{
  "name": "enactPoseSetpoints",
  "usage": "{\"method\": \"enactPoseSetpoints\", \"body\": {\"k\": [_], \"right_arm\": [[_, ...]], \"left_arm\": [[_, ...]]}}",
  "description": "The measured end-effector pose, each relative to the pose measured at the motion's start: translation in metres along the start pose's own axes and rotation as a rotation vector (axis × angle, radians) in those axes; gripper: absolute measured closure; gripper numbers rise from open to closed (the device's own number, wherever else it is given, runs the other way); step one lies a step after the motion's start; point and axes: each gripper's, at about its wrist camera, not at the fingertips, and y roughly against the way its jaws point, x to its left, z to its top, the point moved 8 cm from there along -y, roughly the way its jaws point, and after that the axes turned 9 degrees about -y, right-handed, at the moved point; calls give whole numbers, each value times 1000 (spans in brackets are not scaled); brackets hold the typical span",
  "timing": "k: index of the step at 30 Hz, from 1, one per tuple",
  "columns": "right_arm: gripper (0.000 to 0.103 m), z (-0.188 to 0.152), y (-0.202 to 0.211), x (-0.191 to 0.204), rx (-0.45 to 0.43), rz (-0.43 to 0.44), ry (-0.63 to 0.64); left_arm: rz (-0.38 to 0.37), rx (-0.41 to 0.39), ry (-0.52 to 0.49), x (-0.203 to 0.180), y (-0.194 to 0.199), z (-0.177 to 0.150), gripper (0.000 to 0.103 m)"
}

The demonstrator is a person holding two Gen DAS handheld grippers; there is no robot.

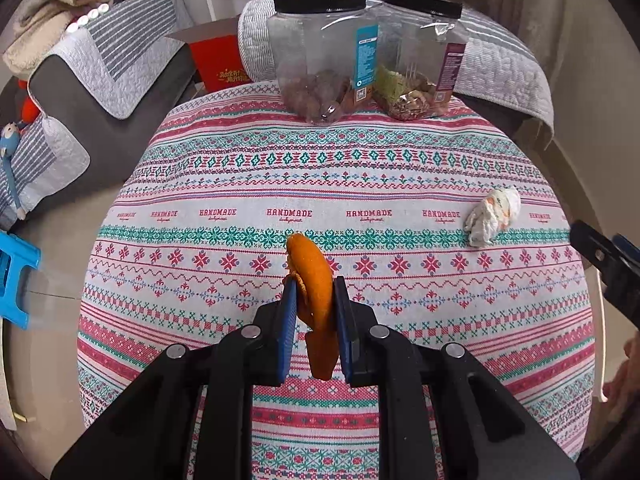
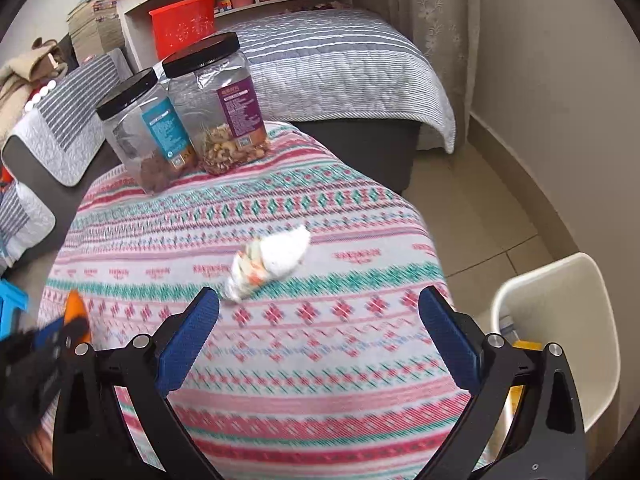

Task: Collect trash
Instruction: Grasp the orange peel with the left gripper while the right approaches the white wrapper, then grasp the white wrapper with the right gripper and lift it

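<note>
My left gripper [image 1: 315, 284] is shut on an orange peel [image 1: 314, 280] and holds it above the patterned tablecloth [image 1: 240, 184]. The peel [image 2: 76, 310] and the left gripper [image 2: 52, 340] also show blurred at the left of the right wrist view. A crumpled white tissue [image 1: 494, 216] lies on the cloth to the right. In the right wrist view the tissue [image 2: 272, 262] lies just ahead of my right gripper [image 2: 320, 300], which is open and empty above the cloth [image 2: 320, 360]. A white trash bin [image 2: 560, 320] stands on the floor to the right of the table.
Two clear jars with black lids [image 1: 320, 52] [image 1: 420, 52] stand at the table's far edge. A sofa with grey striped covers [image 1: 100, 72] lies beyond and to the left. A blue stool [image 1: 16, 276] stands at the left. The right gripper's tip [image 1: 608, 264] shows at the right edge.
</note>
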Motion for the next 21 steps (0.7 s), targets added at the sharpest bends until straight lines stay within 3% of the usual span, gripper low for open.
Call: {"method": "enactPoseSetpoints", "body": {"k": [10,19,21], "right_arm": [[7,1,-60,8,84,-16,-165],[7,-7,-96,19,113,-38,-123],[16,-7,-95,23,103,-26,-102]], "left_arm": [[-20,-22,-23,-7,22,-9,84],[-4,-5,-16,2,20,-17,84],[3,-1,-13,4,18,-19,84]]}}
